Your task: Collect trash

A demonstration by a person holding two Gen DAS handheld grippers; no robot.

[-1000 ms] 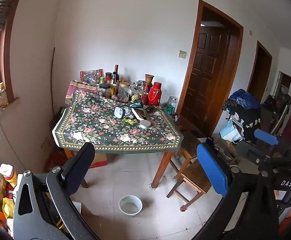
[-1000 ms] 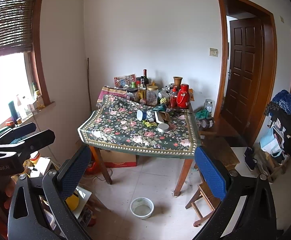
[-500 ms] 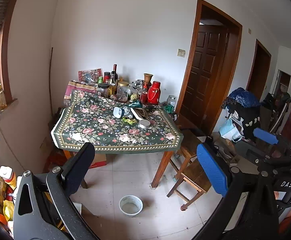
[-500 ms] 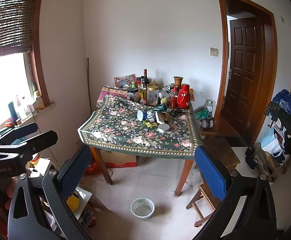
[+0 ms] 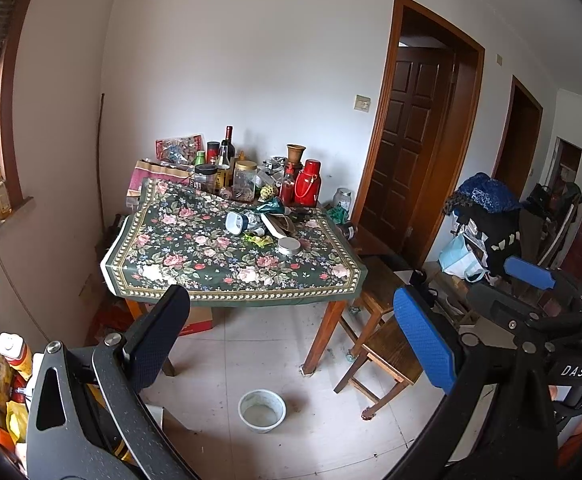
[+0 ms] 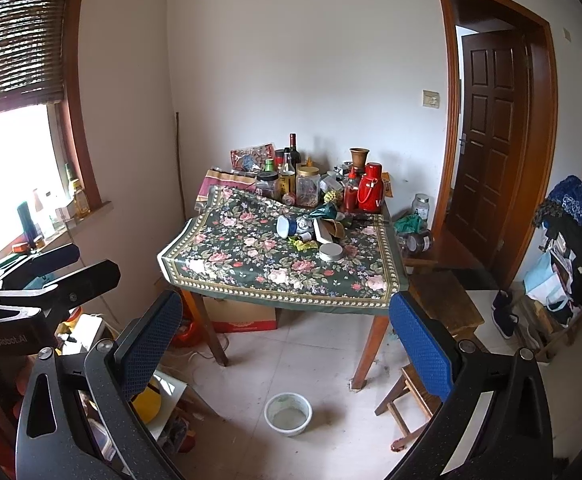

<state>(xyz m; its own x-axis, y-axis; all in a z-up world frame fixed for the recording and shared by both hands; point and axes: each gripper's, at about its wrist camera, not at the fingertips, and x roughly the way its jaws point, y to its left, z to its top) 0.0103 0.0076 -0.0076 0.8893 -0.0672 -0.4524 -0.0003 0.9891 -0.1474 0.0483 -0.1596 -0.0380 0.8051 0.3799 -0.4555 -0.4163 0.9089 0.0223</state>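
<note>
Left wrist: your left tool (image 5: pixel 291 340) gapes wide, empty, well short of the worktop (image 5: pixel 195 280) | right wrist: your right tool (image 6: pixel 287 340) likewise spread, empty; yellow wrapper (image 6: pixel 305 245) beside the lid (image 6: pixel 332 252) uncollected, nothing gathered yet.

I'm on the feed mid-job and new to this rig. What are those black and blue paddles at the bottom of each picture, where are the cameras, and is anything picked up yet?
Each picture comes from a camera on a hand-held claw, looking along its two fingers. The paddles are those fingers. The left claw and the right claw are both open and hold nothing. Ahead stands a table with a flowered cloth. On it lie a tipped cup, yellow-green scraps and a round lid, with bottles and jars behind. A white bowl sits on the floor.
</note>
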